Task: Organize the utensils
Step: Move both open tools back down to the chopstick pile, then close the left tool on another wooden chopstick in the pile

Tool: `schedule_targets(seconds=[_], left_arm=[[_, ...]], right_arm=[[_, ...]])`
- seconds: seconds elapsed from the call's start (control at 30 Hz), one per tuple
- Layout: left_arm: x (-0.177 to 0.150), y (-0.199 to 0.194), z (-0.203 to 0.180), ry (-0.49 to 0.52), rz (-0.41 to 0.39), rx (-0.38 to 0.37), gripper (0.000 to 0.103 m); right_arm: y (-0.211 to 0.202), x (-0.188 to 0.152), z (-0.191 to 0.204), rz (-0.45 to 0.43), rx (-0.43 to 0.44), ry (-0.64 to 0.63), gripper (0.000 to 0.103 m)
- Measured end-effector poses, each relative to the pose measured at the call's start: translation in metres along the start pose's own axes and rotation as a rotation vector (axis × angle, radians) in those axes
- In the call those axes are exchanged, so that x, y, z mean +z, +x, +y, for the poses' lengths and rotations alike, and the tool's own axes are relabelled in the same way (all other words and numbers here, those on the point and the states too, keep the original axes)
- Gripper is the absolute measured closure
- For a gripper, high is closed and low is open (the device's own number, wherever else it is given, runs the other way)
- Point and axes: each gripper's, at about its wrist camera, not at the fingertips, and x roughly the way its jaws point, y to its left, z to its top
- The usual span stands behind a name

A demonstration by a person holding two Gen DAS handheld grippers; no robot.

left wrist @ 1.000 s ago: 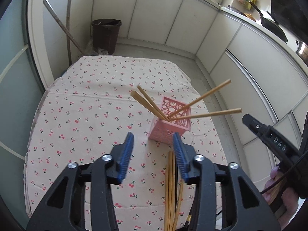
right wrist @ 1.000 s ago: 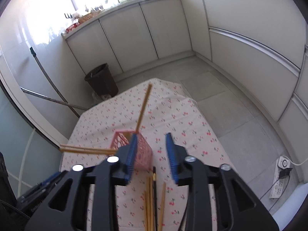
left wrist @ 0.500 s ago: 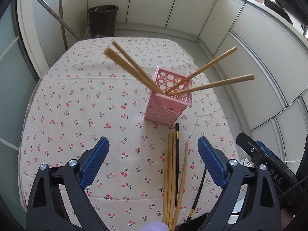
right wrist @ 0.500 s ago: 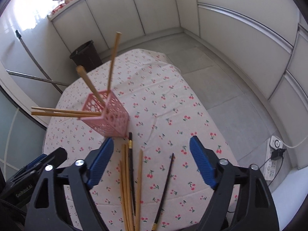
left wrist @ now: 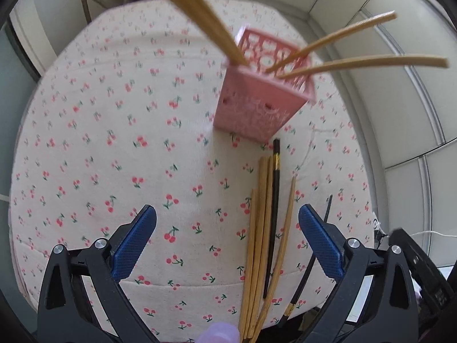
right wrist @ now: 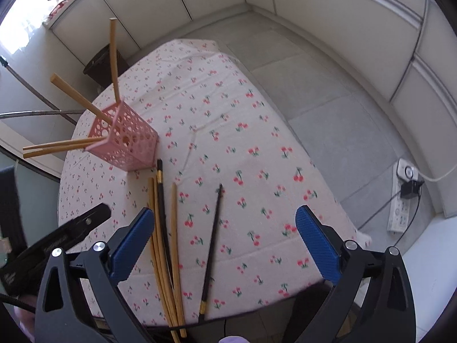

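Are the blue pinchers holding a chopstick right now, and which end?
No, nothing is held. The left gripper and the right gripper are both wide open above the loose chopsticks lying on the tablecloth.

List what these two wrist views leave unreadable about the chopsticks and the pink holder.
- Pink holder, left wrist view: motion-blurred, so its hole pattern and inside are unclear.
- Two chopsticks in holder, left wrist view: upper ends cut off by the top edge.
- Loose wooden chopsticks, right wrist view: near ends overlap and partly sit behind the right gripper; exact count uncertain.
- Black chopstick, left wrist view: partly hidden behind the left gripper.
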Motion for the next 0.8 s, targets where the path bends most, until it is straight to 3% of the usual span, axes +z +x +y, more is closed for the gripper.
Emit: schedule_targets(seconds=[0.2,0.8], left_arm=[[-0.001,0.033,0.005,-0.053,0.108,0.026,0.007],[0.003,0.075,0.016,-0.079,0.123,0.138,0.007]], right_arm=[[0.007,-0.011,-0.021,0.104,0.075,0.088,0.007],[0.008,-0.015,-0.018,0.165,0.152,0.12,0.007]])
